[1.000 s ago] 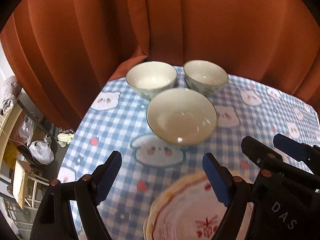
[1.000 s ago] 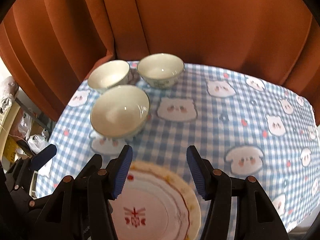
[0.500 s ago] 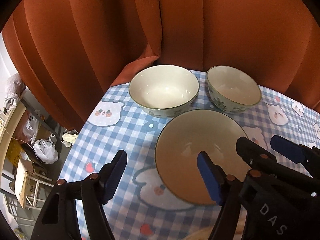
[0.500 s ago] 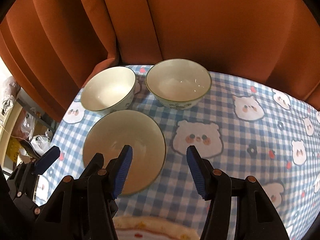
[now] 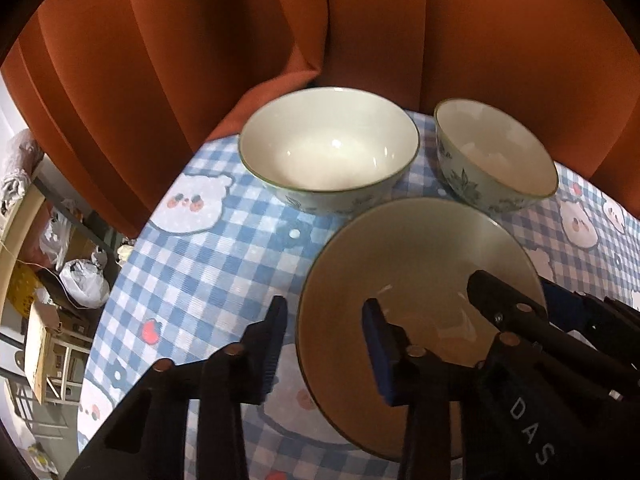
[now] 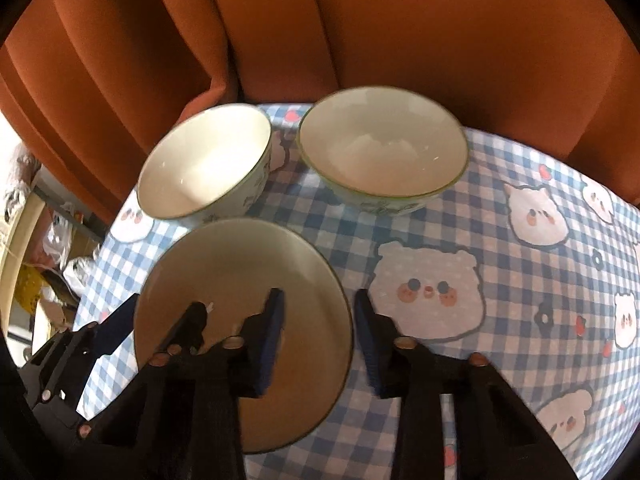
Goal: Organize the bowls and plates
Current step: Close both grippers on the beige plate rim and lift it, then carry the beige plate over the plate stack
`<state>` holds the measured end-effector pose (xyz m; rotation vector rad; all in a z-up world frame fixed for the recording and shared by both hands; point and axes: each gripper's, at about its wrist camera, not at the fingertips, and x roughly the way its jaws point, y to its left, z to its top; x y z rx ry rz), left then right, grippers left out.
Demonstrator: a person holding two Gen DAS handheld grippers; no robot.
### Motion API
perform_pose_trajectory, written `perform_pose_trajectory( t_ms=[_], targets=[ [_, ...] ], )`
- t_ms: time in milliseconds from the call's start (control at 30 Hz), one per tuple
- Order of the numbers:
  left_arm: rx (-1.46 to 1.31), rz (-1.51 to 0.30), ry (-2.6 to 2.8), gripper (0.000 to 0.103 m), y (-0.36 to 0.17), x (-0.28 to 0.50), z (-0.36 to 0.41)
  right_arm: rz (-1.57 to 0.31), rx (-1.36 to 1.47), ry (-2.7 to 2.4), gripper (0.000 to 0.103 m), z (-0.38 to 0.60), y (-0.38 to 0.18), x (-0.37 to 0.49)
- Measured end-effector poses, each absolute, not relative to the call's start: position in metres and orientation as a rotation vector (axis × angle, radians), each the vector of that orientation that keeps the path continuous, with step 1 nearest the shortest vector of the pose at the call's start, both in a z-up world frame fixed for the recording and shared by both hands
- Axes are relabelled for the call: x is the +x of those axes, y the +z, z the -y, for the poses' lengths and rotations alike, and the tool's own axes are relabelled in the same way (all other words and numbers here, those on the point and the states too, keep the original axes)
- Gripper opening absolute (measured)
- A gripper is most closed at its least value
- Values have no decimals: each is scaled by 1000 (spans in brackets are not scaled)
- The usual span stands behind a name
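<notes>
Left gripper [image 5: 324, 344]: jaws apart, straddling near bowl [image 5: 408, 264] left rim.
Right gripper [image 6: 320, 336]: jaws apart, straddling right rim.
Far bowls: 2.

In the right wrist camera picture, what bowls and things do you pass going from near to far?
Right gripper → wide shallow bowl → two deeper bowls, left one and right one → orange curtain.

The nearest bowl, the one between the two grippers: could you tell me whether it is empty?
Empty. The nearest bowl shows only a bare, glossy inside in both wrist views, with nothing in it.
</notes>
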<state>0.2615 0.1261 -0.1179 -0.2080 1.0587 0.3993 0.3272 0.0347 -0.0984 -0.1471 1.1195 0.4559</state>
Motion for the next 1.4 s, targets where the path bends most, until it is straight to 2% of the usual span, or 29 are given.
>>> perform_pose_trajectory(
  t_ms=[67,267,700,1100,1400],
  targets=[
    [-213,-1066,391,28,-120,263,-126,-1122,-149,457,32,-35,-101,328],
    [-206,-1078,404,26,-120,265,-124,-1119,-173,455,26,-36,-101,329],
    [-208,-1036,353,26,-88,244,-102,-1070,-194,418,26,-12,-67,304],
    [-146,-944,232,26,-34,205,-45,-976,-129,302,25,51,-11,252],
    [-108,-919,145,26,-13,181,-3,-945,-99,211,26,98,14,215]
  ],
)
